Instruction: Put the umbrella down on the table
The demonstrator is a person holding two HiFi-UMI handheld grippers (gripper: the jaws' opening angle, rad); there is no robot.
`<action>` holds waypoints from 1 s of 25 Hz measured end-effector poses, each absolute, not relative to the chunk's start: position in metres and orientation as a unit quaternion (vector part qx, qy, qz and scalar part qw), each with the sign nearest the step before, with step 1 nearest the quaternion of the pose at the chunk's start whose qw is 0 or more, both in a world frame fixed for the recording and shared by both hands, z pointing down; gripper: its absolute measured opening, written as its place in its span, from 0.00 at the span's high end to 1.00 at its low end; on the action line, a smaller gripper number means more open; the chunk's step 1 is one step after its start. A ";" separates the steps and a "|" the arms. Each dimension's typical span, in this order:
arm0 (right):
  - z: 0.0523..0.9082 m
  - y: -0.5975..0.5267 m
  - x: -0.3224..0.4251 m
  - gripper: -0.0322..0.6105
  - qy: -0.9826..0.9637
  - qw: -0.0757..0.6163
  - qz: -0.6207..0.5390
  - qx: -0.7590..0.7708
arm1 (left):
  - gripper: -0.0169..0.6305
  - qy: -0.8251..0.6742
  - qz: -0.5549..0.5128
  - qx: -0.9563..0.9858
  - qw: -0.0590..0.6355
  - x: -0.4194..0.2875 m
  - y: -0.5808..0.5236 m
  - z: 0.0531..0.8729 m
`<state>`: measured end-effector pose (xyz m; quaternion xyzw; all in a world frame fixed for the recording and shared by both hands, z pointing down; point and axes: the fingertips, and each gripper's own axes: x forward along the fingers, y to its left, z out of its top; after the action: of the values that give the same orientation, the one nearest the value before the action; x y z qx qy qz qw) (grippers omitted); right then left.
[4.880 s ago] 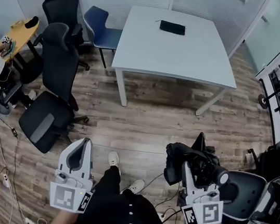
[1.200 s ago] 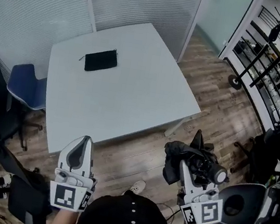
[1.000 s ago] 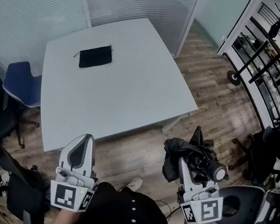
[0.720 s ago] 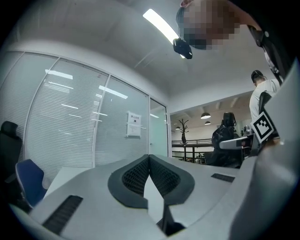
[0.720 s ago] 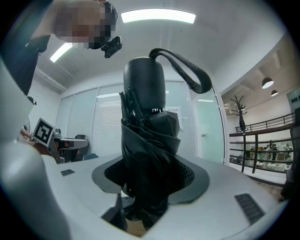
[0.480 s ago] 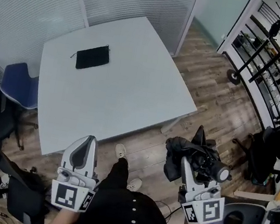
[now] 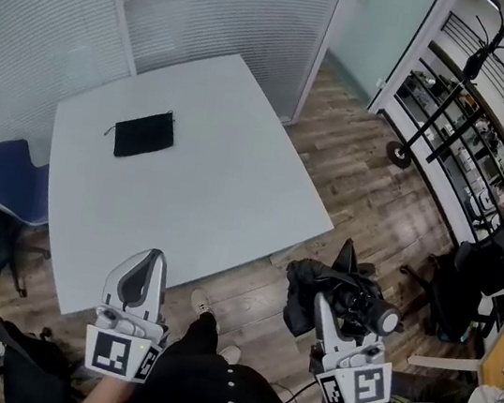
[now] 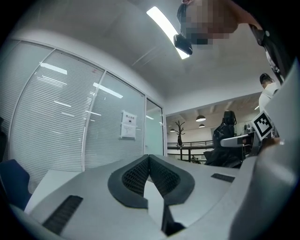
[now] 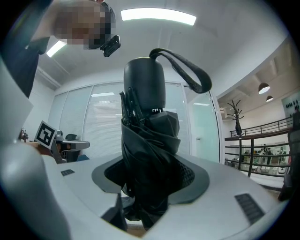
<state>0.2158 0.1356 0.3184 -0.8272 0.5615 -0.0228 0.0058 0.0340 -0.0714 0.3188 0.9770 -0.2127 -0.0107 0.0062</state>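
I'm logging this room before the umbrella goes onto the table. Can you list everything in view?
table: one, pale grey, centre of the head view
pouch: one, black, lying flat on the table's far left part
umbrella: one, black, folded, upright between the right gripper's jaws
blue chair: one, blue, at the table's left side
office chairs: at least two, black, right edge
coat stand: one, black, on the floor at upper right
floor: wood planks, brown, around the table
shoe: one visible, white, below the table's near edge
left gripper: one, white, lower left, shut and empty
right gripper: one, white, lower right, shut on the umbrella
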 end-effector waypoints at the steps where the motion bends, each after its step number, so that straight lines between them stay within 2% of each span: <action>1: 0.318 0.132 0.219 0.56 0.561 0.005 -0.023 -0.827 | 0.95 -0.211 -0.010 0.977 0.007 0.038 -0.075 0.319; 17: 0.309 0.014 0.283 0.56 0.552 -0.006 -0.006 -0.834 | 0.95 -0.203 -0.034 0.978 0.013 0.108 -0.198 0.315; 22: 0.309 -0.019 0.287 0.56 0.567 0.036 -0.022 -0.823 | 0.95 -0.194 -0.035 0.980 0.011 0.117 -0.224 0.316; 25: 0.316 -0.036 0.287 0.56 0.578 0.034 -0.036 -0.815 | 0.95 -0.201 -0.030 0.979 0.016 0.116 -0.235 0.321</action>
<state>0.2873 -0.0363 0.3164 -0.8147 0.5778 -0.0360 0.0337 0.1155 -0.2351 0.3215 0.9789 -0.2014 -0.0298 0.0159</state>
